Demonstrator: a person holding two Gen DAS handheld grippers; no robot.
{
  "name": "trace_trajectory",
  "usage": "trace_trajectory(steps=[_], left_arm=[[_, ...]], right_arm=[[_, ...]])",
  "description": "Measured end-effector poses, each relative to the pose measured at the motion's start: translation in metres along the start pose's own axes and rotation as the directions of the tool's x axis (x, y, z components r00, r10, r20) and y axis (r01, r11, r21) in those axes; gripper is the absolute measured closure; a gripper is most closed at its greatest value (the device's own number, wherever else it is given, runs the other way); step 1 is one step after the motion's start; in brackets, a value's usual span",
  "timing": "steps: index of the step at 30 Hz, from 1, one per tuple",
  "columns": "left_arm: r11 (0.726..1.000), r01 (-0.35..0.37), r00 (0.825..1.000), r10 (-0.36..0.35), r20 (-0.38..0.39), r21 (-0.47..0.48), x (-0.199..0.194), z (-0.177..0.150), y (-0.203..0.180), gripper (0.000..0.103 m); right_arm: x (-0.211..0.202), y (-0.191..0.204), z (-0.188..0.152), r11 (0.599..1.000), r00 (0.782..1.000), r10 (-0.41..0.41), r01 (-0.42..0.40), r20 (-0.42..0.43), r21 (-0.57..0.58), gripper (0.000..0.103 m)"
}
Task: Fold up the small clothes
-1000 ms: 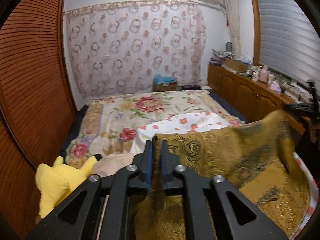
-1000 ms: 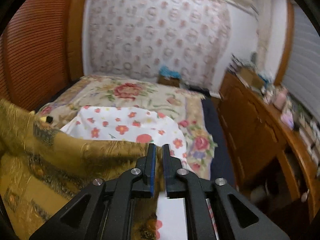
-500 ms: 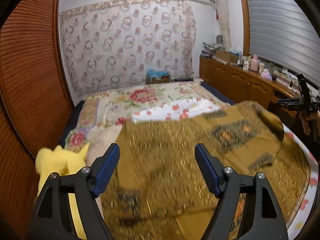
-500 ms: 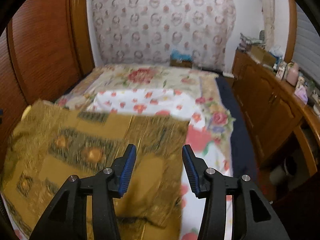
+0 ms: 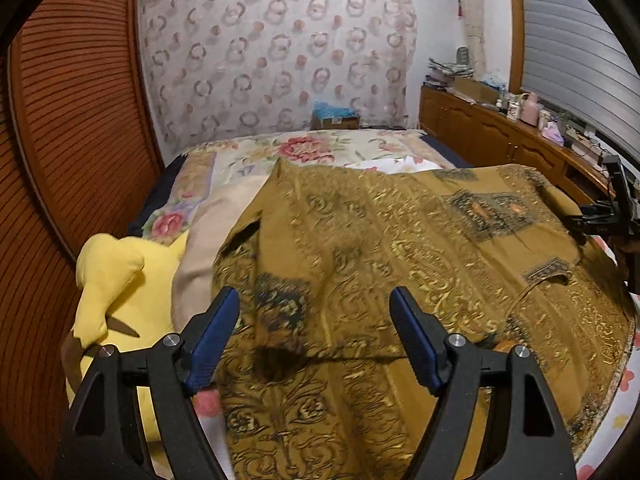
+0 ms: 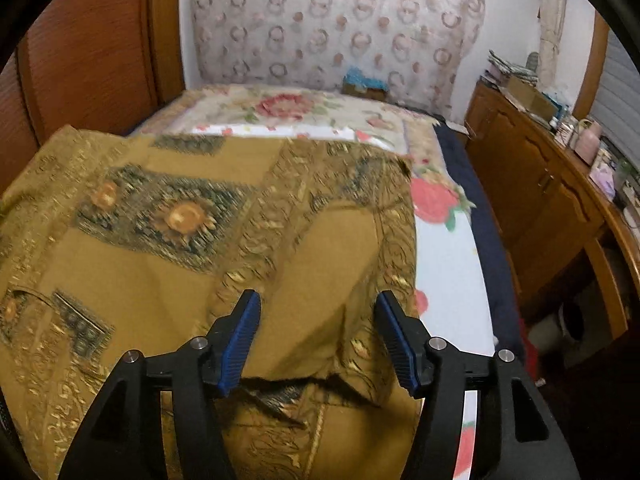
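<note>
Dropped since before, the gold garment (image 5: pixel 400 248) lies flat — both grippers released, right's jaws opening — yellow plush (image 5: pixel 116 280) beside.

Left hand-held gripper (image 5: pixel 314 338) wide, right hand-held gripper (image 6: pixel 318 338) opening

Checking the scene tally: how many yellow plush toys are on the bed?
1: the yellow plush toy lies at the bed's left edge, beside the ochre patterned garment. Others could be hidden under the cloth.
</note>
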State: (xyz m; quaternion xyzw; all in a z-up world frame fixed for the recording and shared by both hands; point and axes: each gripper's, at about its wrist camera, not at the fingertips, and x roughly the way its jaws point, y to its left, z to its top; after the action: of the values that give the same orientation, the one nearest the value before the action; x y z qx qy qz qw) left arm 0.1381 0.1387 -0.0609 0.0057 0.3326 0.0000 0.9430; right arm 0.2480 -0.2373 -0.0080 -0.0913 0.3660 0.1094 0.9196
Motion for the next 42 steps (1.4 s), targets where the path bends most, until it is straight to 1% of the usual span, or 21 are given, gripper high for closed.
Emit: trace_trajectory(steps=[3, 8, 10, 11, 13, 15, 16, 21, 22, 27, 28, 29, 30, 32, 33, 34, 35, 36, 37, 39, 42], left_arm=[[1.0, -0.009, 1.0, 0.009, -0.006, -0.013, 0.002, -0.002, 0.007, 0.025], [0.999, -0.017, 1.0, 0.016, -0.025, -0.034, 0.009, -0.004, 0.016, 0.026], [0.999, -0.009, 0.999, 0.008, -0.035, -0.039, 0.011, -0.005, 0.019, 0.036], [0.999, -0.002, 0.999, 0.0, -0.043, -0.043, 0.013, -0.006, 0.021, 0.038], [0.999, 0.015, 0.998, -0.018, -0.06, -0.051, 0.018, -0.008, 0.022, 0.051], [0.998, 0.023, 0.997, -0.027, -0.073, -0.054, 0.021, -0.009, 0.023, 0.057], [0.998, 0.022, 0.997, -0.026, -0.078, -0.055, 0.023, -0.009, 0.023, 0.059], [0.998, 0.019, 0.996, -0.025, -0.091, -0.064, 0.029, -0.01, 0.025, 0.06], [0.998, 0.017, 0.995, -0.023, -0.093, -0.065, 0.03, -0.01, 0.025, 0.06], [0.998, 0.019, 0.995, -0.026, -0.101, -0.065, 0.032, -0.01, 0.026, 0.06], [0.998, 0.021, 0.995, -0.027, -0.101, -0.063, 0.032, -0.01, 0.026, 0.065], [0.998, 0.026, 0.994, -0.032, -0.1, -0.06, 0.032, -0.01, 0.025, 0.071], [0.998, 0.034, 0.994, -0.04, -0.102, -0.058, 0.033, -0.01, 0.024, 0.081], [0.997, 0.042, 0.993, -0.048, -0.108, -0.062, 0.034, -0.008, 0.023, 0.09], [0.997, 0.046, 0.993, -0.052, -0.109, -0.06, 0.034, -0.007, 0.022, 0.095], [0.997, 0.047, 0.993, -0.053, -0.107, -0.055, 0.033, -0.006, 0.02, 0.097], [0.998, 0.046, 0.993, -0.051, -0.103, -0.05, 0.032, -0.005, 0.019, 0.097], [0.998, 0.046, 0.994, -0.051, -0.095, -0.047, 0.029, -0.004, 0.018, 0.098], [0.998, 0.047, 0.995, -0.051, -0.085, -0.048, 0.026, -0.003, 0.016, 0.098], [0.997, 0.057, 0.997, -0.06, -0.054, -0.057, 0.016, 0.002, 0.016, 0.099], [0.995, 0.075, 0.997, -0.076, -0.001, -0.06, -0.003, 0.009, 0.013, 0.099]], right_arm=[[-0.003, 0.002, -0.003, 1.0, 1.0, -0.022, 0.022, -0.018, -0.004, 0.041], [-0.004, -0.005, -0.004, 1.0, 1.0, -0.004, 0.004, -0.008, 0.023, 0.041], [-0.004, -0.008, -0.008, 1.0, 1.0, -0.001, 0.001, 0.002, 0.03, 0.041], [-0.004, -0.009, -0.009, 0.999, 1.0, 0.003, -0.003, 0.004, 0.035, 0.041], [0.0, -0.011, -0.012, 0.999, 1.0, 0.014, -0.015, 0.005, 0.047, 0.041], [-0.007, -0.015, -0.013, 0.998, 1.0, 0.024, -0.024, 0.003, 0.055, 0.041], [-0.003, -0.012, -0.021, 0.998, 1.0, 0.026, -0.026, 0.004, 0.058, 0.041], [-0.004, -0.012, -0.024, 0.998, 1.0, 0.018, -0.018, 0.006, 0.053, 0.041], [0.004, -0.008, -0.022, 0.999, 1.0, 0.015, -0.015, 0.006, 0.052, 0.041], [0.005, -0.005, -0.022, 0.998, 1.0, 0.017, -0.017, 0.005, 0.054, 0.041], [0.006, -0.005, -0.022, 0.998, 1.0, 0.016, -0.016, 0.005, 0.054, 0.041], [0.006, -0.004, -0.022, 0.998, 1.0, 0.015, -0.015, 0.006, 0.053, 0.041], [0.006, -0.004, -0.022, 0.999, 1.0, 0.013, -0.014, 0.007, 0.053, 0.041], [0.005, -0.003, -0.022, 0.999, 1.0, 0.012, -0.013, 0.009, 0.05, 0.042], [0.005, -0.003, -0.022, 0.998, 1.0, 0.022, -0.022, 0.012, 0.05, 0.051], [0.004, -0.004, -0.022, 0.998, 0.999, 0.029, -0.03, 0.016, 0.052, 0.064], [0.003, -0.004, -0.021, 0.998, 0.999, 0.032, -0.033, 0.019, 0.055, 0.073], [0.002, -0.005, -0.021, 0.998, 0.999, 0.039, -0.04, 0.024, 0.056, 0.092], [0.0, -0.005, -0.021, 0.998, 0.999, 0.045, -0.047, 0.029, 0.05, 0.097], [-0.007, -0.004, -0.02, 0.998, 0.997, 0.058, -0.06, 0.048, 0.034, 0.098], [-0.026, -0.007, -0.017, 0.994, 0.99, 0.096, -0.1, 0.099, 0.041, 0.098]])
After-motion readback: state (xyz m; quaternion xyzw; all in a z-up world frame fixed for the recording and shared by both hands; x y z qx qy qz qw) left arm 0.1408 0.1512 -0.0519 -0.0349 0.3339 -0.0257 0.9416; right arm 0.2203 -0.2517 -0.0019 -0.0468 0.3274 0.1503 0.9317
